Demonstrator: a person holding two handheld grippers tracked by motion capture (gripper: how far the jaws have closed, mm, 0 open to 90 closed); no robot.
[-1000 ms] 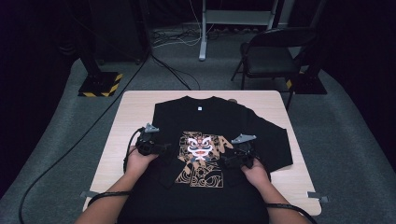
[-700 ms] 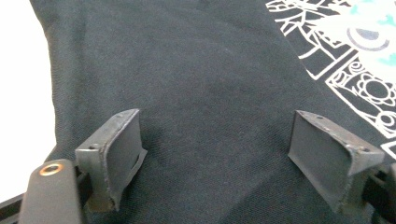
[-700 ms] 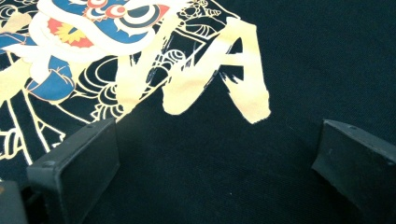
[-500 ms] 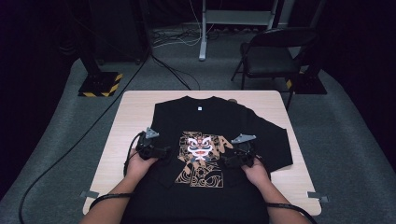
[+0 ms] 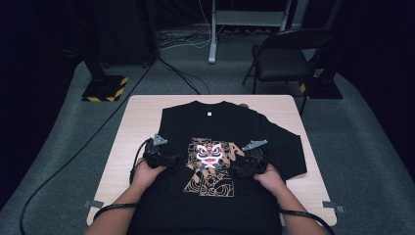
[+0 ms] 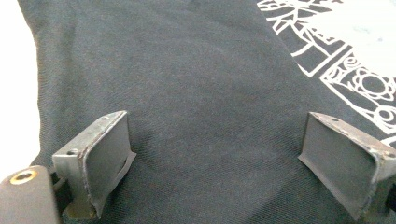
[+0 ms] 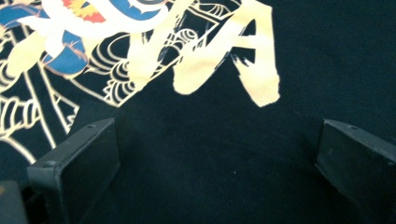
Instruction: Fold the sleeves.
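Since a second ago, my left gripper (image 5: 172, 160) has slid a little inward over the black shirt (image 5: 220, 125), toward the printed design (image 5: 211, 164), and its 2 jaws have just been opening. Now they stand wide apart with only flat cloth between them, nothing pinched. From the left gripper view, the shirt's edge and the pale table (image 6: 14, 93) lie just outside my left finger (image 6: 100, 161), while the white lines of the print begin beyond my right finger (image 6: 343, 156).

My right gripper (image 5: 243, 170) has kept its place on the other side of the design. Its jaws are spread too, with bare dark cloth between the fingers (image 7: 79, 163) and the gold lettering just ahead of them.

With both hands free of the cloth, I judge whatever fold or smoothing I made on the left is released, and the shirt lies spread on the table, ready for a fresh grip.
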